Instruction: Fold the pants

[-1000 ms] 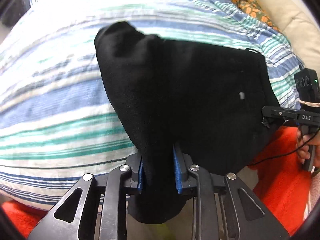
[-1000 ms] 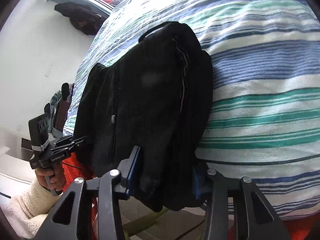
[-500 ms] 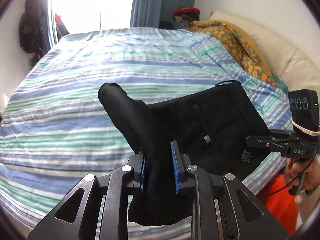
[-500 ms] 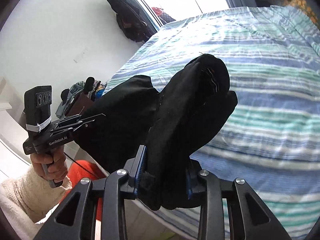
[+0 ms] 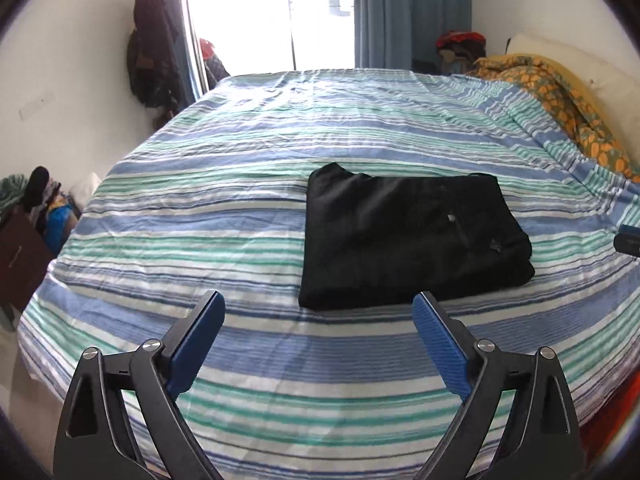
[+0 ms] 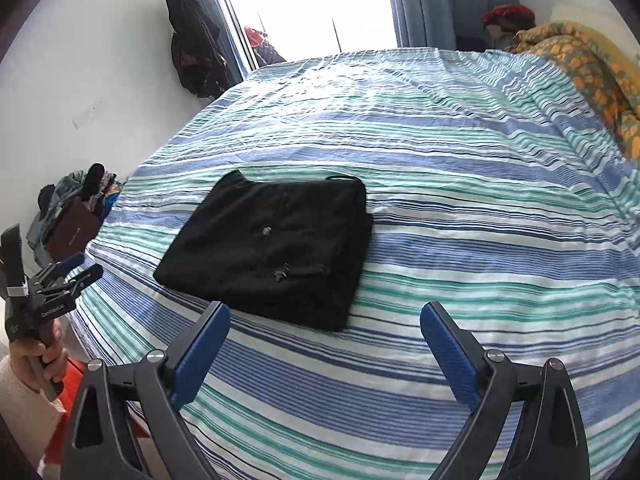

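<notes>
Striped bed (image 5: 248,240) bears folded black pants (image 5: 408,236); both claws, just opened wide, hold nothing.

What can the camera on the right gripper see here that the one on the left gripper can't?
Only the right wrist view shows the person's hand and cream sleeve holding the left gripper at the bed's edge.

Only the left wrist view shows the left gripper's own blue pads up close, and just a sliver of the other tool at the picture's right edge.

Both show the black pants folded into a neat rectangle on the striped bedsheet, the orange patterned blanket, the curtain and dark clothes hanging. Both grippers' jaws have just opened, with nothing between them.
</notes>
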{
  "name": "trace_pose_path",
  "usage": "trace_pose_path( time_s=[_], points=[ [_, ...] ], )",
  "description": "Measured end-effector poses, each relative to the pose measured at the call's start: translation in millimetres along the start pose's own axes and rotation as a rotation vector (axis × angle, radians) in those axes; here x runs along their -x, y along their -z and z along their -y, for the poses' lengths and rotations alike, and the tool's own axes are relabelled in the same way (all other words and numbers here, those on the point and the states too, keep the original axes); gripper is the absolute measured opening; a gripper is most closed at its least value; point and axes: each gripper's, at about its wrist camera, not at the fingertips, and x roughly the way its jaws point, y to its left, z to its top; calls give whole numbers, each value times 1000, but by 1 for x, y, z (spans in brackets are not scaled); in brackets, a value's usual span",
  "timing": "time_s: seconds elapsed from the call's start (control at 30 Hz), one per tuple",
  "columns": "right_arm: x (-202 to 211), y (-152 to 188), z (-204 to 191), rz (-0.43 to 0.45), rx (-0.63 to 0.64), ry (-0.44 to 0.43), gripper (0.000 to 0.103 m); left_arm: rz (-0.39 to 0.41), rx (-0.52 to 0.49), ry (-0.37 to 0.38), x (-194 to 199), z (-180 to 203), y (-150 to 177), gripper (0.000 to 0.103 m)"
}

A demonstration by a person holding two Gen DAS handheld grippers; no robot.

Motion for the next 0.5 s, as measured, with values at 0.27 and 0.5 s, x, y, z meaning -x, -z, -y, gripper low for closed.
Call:
trace_pose_path(
  time_s=[0.27, 0.5],
  points=[
    [54, 52, -34, 24, -34, 72, 103, -31, -71, -100, 64, 54, 25, 100],
    [76, 72, -76, -15, 33, 69, 103, -76, -74, -31, 103, 67, 27, 100]
  ],
)
